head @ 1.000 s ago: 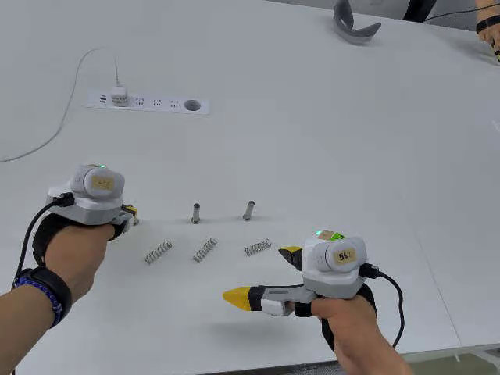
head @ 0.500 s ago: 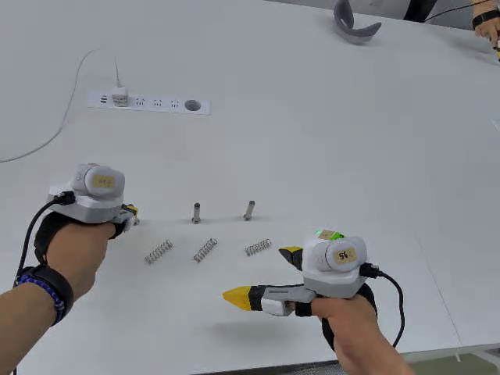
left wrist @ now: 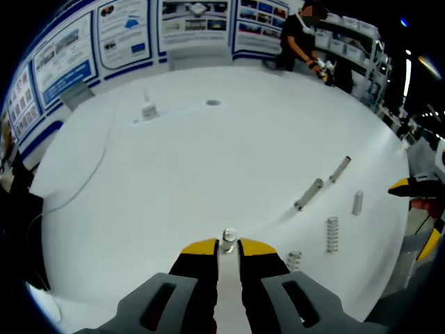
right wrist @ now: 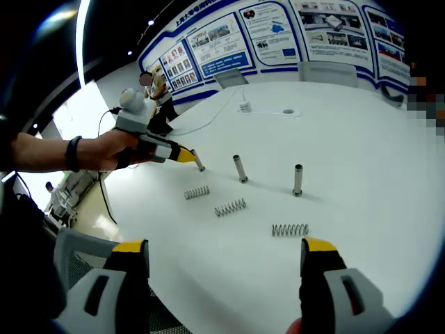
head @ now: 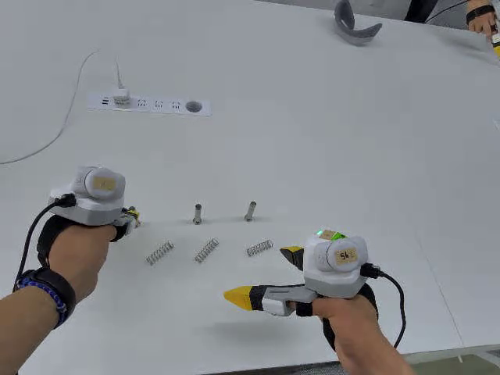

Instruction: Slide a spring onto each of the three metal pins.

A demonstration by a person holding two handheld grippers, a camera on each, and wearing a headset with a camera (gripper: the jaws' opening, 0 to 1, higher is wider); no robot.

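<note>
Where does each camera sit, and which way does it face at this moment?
Head view: on the headset, looking forward and down at the workbench; shows both forearms, left hand-held gripper and right hand-held gripper.
Left gripper view: on the left hand-held gripper, looking along its jaws, closed around a metal pin, towards the power strip.
Right gripper view: on the right hand-held gripper, jaws open, facing three springs and the person's left hand.
Both gripper views share the two standing pins.

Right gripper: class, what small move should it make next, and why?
Probably lower the open right gripper onto the nearest spring and close on it: it lies loose on the table just ahead of the jaws, while the left gripper grips the left pin.
</note>
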